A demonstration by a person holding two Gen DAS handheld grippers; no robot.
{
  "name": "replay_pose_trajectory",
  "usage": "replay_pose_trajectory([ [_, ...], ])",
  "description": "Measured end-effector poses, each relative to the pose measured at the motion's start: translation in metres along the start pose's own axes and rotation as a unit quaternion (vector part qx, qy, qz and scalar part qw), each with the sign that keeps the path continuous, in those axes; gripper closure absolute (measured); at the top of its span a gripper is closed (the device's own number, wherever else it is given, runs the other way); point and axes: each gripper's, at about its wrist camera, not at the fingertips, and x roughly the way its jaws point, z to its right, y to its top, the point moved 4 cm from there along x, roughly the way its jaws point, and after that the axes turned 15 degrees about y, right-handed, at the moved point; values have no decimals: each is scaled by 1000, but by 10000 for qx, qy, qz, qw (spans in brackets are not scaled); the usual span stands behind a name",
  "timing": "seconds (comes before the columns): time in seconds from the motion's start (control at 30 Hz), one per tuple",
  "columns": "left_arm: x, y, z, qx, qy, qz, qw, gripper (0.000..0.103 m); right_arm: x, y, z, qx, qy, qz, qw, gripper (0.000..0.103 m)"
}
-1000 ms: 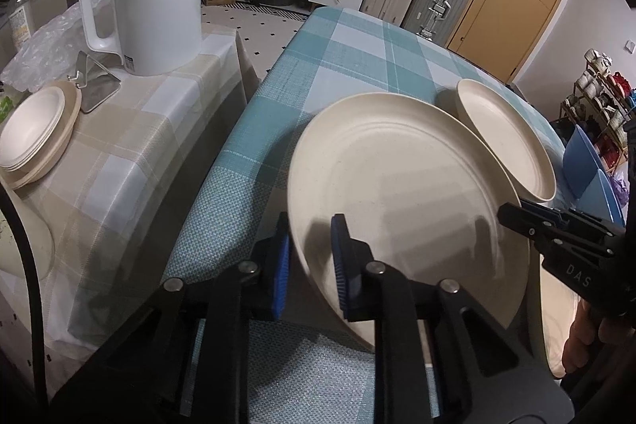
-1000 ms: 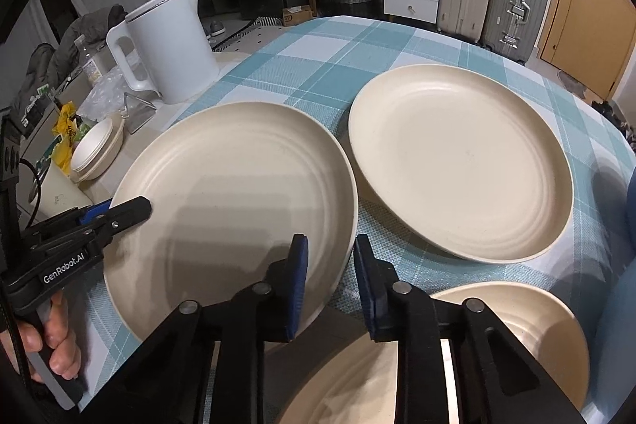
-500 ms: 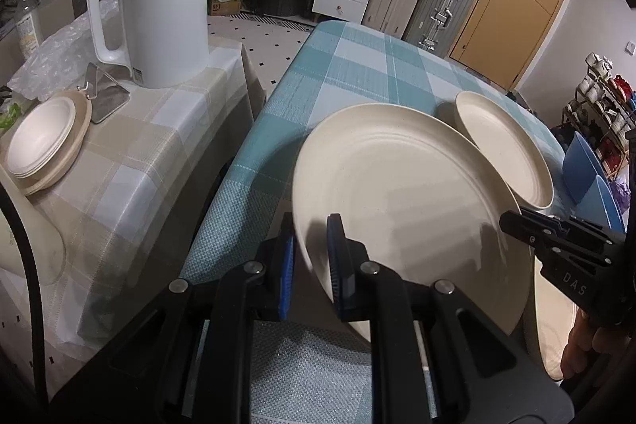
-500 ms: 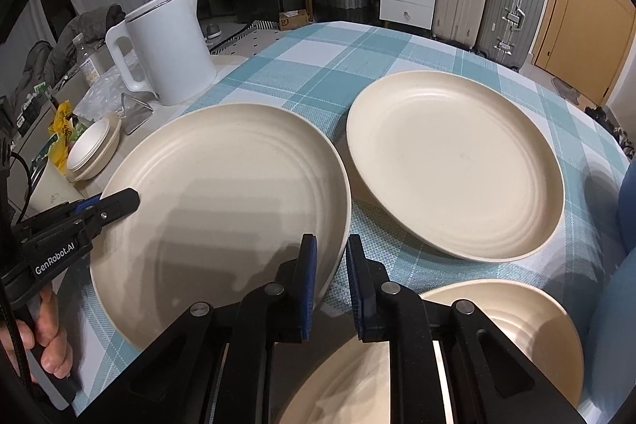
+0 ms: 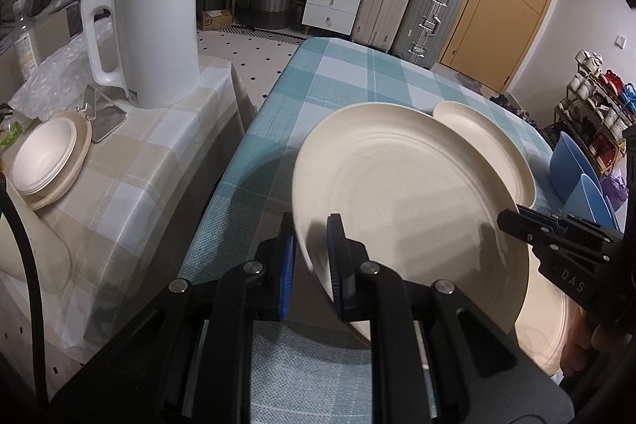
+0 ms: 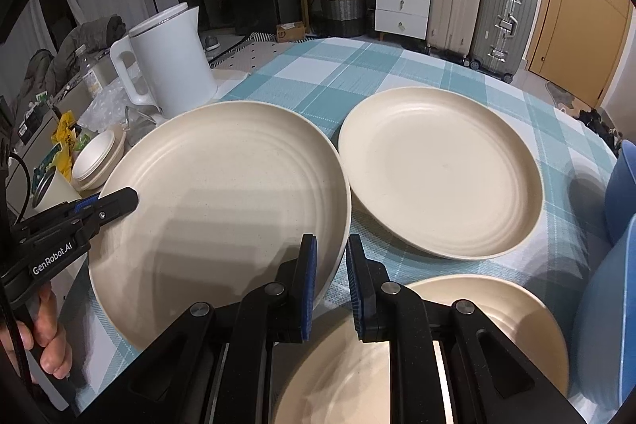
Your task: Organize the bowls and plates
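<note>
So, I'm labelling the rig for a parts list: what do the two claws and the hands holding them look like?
Both the left claw and right claw are matte black with bolted linkages and ribbed blue pads. White lettering reads "GenRobot.AI" on the left, "DAS" on the right. A black cable trails the left; bare fingers grip it.

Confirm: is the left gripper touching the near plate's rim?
Touching. The left wrist view shows the plate rim pinched between the left gripper pads, with no gap visible on either side.
</note>
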Motion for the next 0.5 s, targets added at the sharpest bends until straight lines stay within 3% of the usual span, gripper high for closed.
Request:
replay_pose_trajectory([
  [0.5, -24, -1, 30, 316, -158, 157, 9993, 90, -37, -10, 11, 197, -126, 261, 9994, 87],
])
